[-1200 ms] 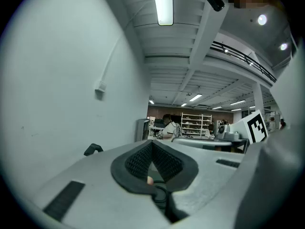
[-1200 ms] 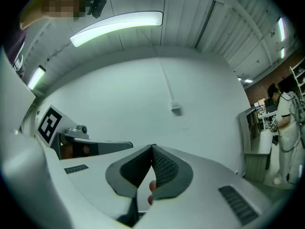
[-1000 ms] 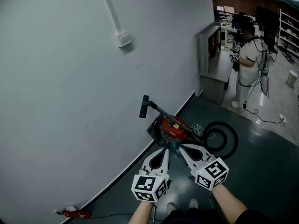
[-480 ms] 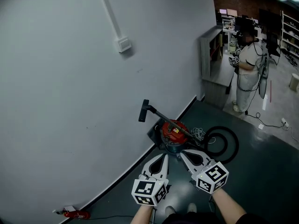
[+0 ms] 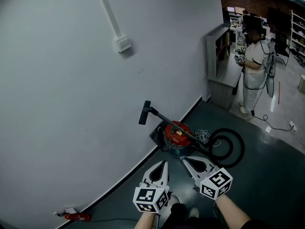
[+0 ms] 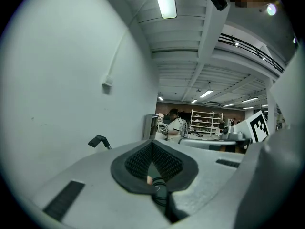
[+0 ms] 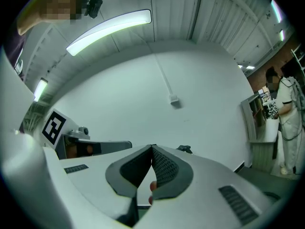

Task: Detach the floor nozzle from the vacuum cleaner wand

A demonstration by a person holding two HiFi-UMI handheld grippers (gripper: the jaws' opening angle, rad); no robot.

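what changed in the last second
The left gripper and the right gripper both drew back a little toward the person, lower in the head view. Nothing was gripped or released; both stay shut and empty. The vacuum cleaner and its floor nozzle have not moved.

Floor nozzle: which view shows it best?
Head view: the floor nozzle shows whole, dark against the pale wall. Left gripper view shows it small, left of the jaws; right gripper view, only a sliver above them.

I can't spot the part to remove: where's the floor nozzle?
In the head view, the nozzle sits mid-frame by the wall, at the far end of the wand, up-left of the red vacuum.
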